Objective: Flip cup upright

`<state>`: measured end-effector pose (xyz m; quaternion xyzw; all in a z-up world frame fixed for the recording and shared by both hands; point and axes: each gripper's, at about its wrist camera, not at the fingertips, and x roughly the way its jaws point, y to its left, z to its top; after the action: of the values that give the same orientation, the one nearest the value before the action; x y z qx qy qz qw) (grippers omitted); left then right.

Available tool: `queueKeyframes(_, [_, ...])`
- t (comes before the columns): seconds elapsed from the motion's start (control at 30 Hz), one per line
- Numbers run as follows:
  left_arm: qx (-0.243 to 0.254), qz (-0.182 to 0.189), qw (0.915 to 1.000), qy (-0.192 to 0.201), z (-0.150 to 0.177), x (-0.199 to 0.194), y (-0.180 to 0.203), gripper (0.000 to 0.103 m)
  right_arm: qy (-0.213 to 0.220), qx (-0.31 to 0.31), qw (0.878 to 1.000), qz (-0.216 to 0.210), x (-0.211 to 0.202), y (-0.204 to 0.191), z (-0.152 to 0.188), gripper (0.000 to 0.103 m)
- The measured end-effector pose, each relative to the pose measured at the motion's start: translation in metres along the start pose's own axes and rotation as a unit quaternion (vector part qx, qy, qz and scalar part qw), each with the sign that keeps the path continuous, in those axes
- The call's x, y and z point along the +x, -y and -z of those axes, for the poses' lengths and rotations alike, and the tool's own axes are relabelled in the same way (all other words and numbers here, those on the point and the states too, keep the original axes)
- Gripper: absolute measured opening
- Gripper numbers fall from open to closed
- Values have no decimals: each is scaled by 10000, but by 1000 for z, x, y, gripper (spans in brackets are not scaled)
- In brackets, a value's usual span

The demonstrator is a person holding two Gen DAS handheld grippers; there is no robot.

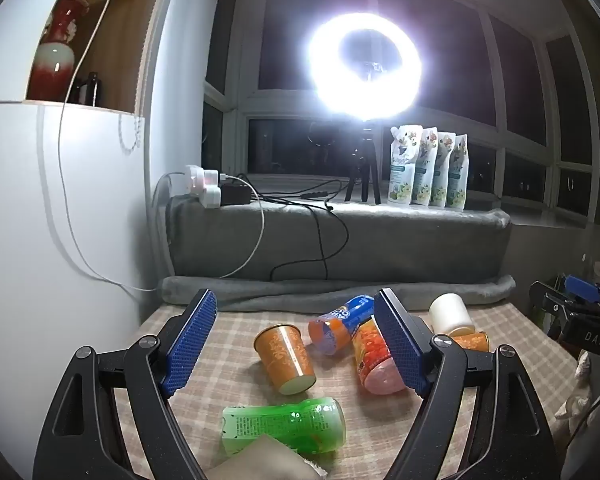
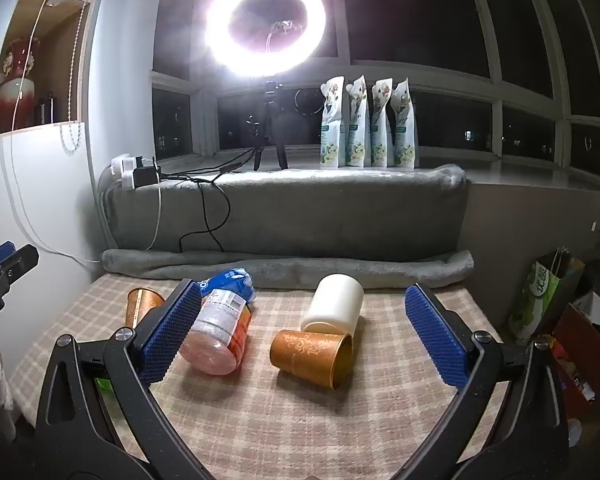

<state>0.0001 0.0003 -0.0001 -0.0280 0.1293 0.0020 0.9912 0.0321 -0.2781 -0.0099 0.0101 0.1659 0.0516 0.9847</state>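
While both hand-held tools hang above the checked tablecloth (image 2: 284,420) with nothing between their blue pads, the cup that sits best for a flip looks to be the gold paper cup with the pale leaf pattern (image 2: 314,358), lying on its side at the centre of the right wrist frame. It lies straight ahead of the right gripper (image 2: 304,336), inside the span of its wide-spread fingers, touching or just in front of the cream-white cylindrical cup (image 2: 334,304) behind it. Its long axis runs across the frame, roughly crosswise to the fingers' reach, closed base toward the left, open mouth toward the lower right. A second gold cup (image 1: 286,354) lies on its side at the centre of the left wrist frame, between the equally wide fingers of the left gripper (image 1: 296,344); its axis runs from upper left to lower right, one flat end facing the lower right, and I cannot say which end that is. The right gripper seems nearer its cup, so my guess is the right one goes first
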Motion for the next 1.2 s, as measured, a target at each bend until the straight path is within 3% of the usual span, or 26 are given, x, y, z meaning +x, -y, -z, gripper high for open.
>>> queueKeyframes(0.6, [18,-9,10000,2,2,0,-3,81,153,-79,9992,348,-2,3,-8,103])
queueKeyframes(1.2, [-1,-15,10000,-10,3,0,-3,81,157,-67,9991,383,-2,4,-7,103])
